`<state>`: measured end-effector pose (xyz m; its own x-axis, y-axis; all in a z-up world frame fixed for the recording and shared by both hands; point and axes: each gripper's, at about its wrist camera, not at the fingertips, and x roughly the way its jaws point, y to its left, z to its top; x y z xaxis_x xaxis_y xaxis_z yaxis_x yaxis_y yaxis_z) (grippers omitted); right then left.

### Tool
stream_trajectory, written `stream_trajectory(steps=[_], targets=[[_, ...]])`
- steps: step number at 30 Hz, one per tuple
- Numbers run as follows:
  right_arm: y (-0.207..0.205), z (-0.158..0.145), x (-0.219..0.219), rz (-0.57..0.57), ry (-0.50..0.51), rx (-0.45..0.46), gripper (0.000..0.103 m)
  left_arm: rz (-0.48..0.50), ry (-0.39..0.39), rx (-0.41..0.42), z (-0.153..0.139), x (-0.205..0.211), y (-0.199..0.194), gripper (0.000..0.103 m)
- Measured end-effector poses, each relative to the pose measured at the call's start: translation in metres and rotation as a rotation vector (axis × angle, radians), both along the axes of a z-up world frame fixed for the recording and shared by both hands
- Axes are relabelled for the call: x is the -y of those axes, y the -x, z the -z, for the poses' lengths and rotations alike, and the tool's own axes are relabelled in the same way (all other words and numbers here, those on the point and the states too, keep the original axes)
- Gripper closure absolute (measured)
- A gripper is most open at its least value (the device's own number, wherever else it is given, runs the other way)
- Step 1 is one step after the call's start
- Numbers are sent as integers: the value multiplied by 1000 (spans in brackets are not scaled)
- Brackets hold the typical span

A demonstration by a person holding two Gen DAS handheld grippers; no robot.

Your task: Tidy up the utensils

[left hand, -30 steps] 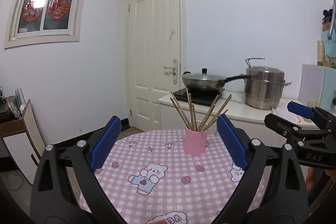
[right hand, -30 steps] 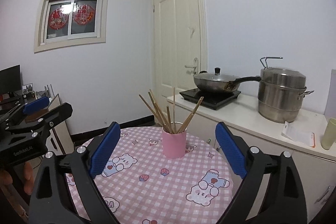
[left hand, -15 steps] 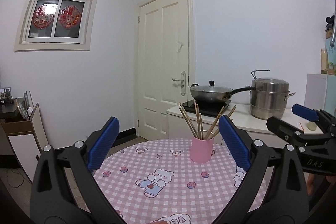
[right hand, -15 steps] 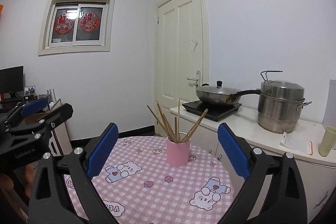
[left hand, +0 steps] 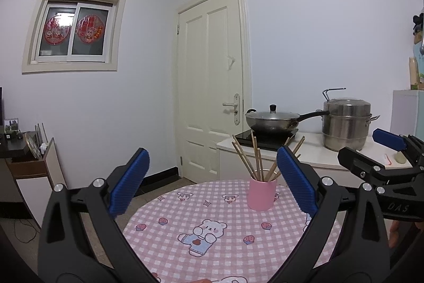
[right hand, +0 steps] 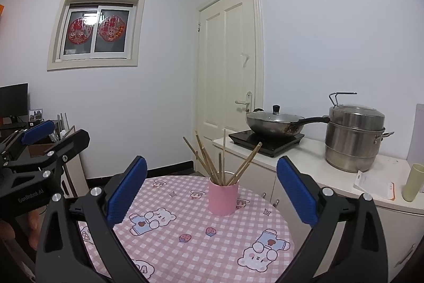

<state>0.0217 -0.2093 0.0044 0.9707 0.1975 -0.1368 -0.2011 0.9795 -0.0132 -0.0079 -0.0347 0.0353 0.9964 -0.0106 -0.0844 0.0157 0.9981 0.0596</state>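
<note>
Here the right wrist view takes in a pale cup (right hand: 412, 186) and a slip of paper (right hand: 373, 184) at the far right of the white counter, plus a dark monitor (right hand: 13, 100) at the left edge, none of which the left wrist view shows clearly; the left view instead catches a pale cabinet (left hand: 408, 110) at its right edge. Each view also sees the other tool from the side. The left tool (left hand: 212, 184) stands spread wide with nothing between its blue pads. The right tool (right hand: 210, 186) is opening its jaws, also with nothing between them. Both point across the round bench (right hand: 185, 243), covered in a pink checked cloth with bears. Toward its far side stands a pink cup (right hand: 222, 199), upright, holding a loose bundle of wooden chopsticks (right hand: 212, 163) that fan outward. On the counter behind, a lidded wok (right hand: 275, 122) sits on a black cooktop (right hand: 267, 141), beside a closed steel steamer pot (right hand: 353, 137).
</note>
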Motion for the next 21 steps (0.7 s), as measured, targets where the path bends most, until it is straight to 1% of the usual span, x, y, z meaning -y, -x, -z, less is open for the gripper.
stream_trajectory(steps=[21], targets=[[-3,-3,-8,-12,8,-3,8,-27,3,-9,0,-3,-8,6]])
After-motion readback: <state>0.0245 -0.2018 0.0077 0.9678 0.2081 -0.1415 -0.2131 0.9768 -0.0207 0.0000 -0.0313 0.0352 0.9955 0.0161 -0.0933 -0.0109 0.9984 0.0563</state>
